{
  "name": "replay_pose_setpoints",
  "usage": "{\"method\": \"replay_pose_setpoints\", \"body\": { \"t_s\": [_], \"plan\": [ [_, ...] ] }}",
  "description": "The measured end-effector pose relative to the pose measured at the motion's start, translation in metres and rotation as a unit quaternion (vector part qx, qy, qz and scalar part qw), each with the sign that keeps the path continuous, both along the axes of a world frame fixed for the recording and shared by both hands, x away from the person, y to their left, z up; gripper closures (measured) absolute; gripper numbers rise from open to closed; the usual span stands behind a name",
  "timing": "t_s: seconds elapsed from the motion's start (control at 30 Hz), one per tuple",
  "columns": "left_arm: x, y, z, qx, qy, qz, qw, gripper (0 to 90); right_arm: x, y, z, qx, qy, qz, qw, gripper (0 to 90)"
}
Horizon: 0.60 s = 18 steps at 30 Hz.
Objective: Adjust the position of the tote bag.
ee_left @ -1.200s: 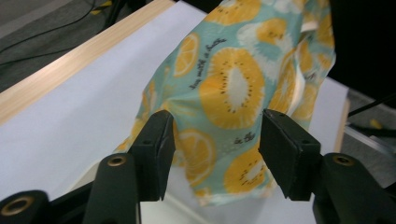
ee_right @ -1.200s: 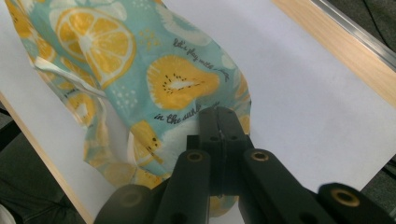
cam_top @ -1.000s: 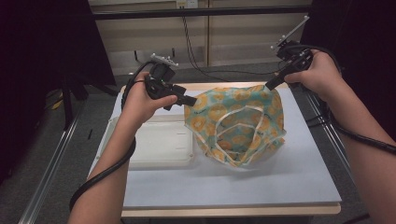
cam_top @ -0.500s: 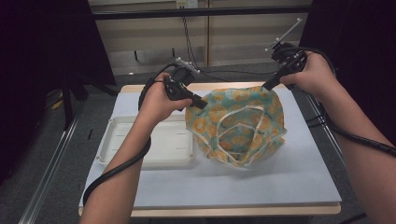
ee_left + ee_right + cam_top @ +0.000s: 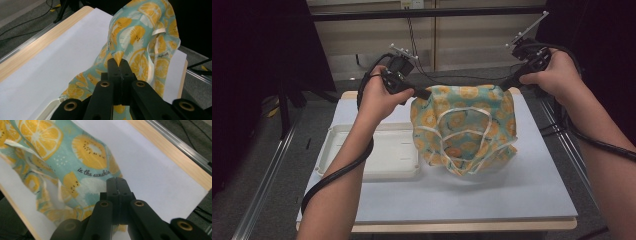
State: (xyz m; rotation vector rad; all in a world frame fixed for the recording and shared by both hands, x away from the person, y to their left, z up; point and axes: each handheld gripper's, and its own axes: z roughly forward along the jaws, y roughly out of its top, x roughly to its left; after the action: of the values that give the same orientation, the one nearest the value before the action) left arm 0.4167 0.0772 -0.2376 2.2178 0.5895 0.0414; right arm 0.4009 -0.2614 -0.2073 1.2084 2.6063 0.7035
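Observation:
A teal cloth (image 5: 462, 125) printed with orange slices and trimmed with white straps hangs over the table, lifted by its two upper corners. My left gripper (image 5: 424, 93) has just been closing and is now shut on the cloth's left corner; in the left gripper view its jaws (image 5: 119, 62) pinch a fold of the cloth (image 5: 140, 32). My right gripper (image 5: 507, 86) is shut on the right corner, and in the right gripper view the jaws (image 5: 116, 181) clamp the cloth (image 5: 75, 147) near its printed words. The lower part of the cloth rests bunched on the table.
A shallow white tray (image 5: 362, 172) lies on the white table sheet (image 5: 492, 200) left of the cloth, under my left forearm. Wooden table edges and metal rails run along both sides. Cables trail from both grippers.
My left hand moved right from above the tray to the cloth's left corner, and its jaws closed on it. The right hand kept still with its corner held.

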Motion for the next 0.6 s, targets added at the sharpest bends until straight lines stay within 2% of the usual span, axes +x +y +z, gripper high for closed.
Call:
{"method": "replay_pose_setpoints", "body": {
  "t_s": [0.07, 0.13, 0.17, 0.23, 0.3, 0.33, 0.5, 0.57, 0.6],
  "plan": [
    [0.004, -0.001, -0.004, -0.004, 0.005, 0.007, 1.0, 90.0, 0.003, -0.003, -0.001, 0.001, -0.001, -0.006, 1.0, 90.0],
    [0.008, -0.002, -0.009, 0.008, 0.004, 0.016, 0.9998, 90.0, 0.004, -0.003, -0.004, 0.002, -0.001, -0.005, 1.0, 90.0],
    [0.009, -0.003, -0.013, 0.002, 0.01, 0.019, 0.9998, 90.0, 0.005, -0.003, -0.007, 0.001, 0.002, -0.004, 1.0, 90.0],
    [0.011, -0.006, -0.019, 0.015, 0.014, 0.01, 0.9997, 90.0, 0.006, -0.002, -0.013, -0.003, 0.007, 0.0, 1.0, 90.0],
    [0.012, -0.009, -0.024, 0.019, 0.021, 0.008, 0.9996, 90.0, 0.007, -0.002, -0.019, -0.006, 0.01, 0.003, 0.9999, 90.0],
    [0.012, -0.01, -0.026, 0.013, 0.023, 0.009, 0.9996, 90.0, 0.007, -0.002, -0.021, -0.007, 0.013, 0.004, 0.9999, 90.0],
    [0.01, -0.011, -0.029, 0.019, 0.021, 0.005, 0.9996, 90.0, 0.007, 0.002, -0.03, -0.01, 0.018, 0.009, 0.9997, 90.0],
    [0.009, -0.011, -0.029, 0.014, 0.024, 0.012, 0.9995, 89.8, 0.005, 0.004, -0.03, -0.015, 0.017, 0.014, 0.9996, 87.0],
    [0.009, -0.009, -0.028, 0.021, 0.023, 0.006, 0.9995, 89.7, 0.004, 0.005, -0.029, -0.019, 0.013, 0.015, 0.9996, 84.5]
  ]
}}
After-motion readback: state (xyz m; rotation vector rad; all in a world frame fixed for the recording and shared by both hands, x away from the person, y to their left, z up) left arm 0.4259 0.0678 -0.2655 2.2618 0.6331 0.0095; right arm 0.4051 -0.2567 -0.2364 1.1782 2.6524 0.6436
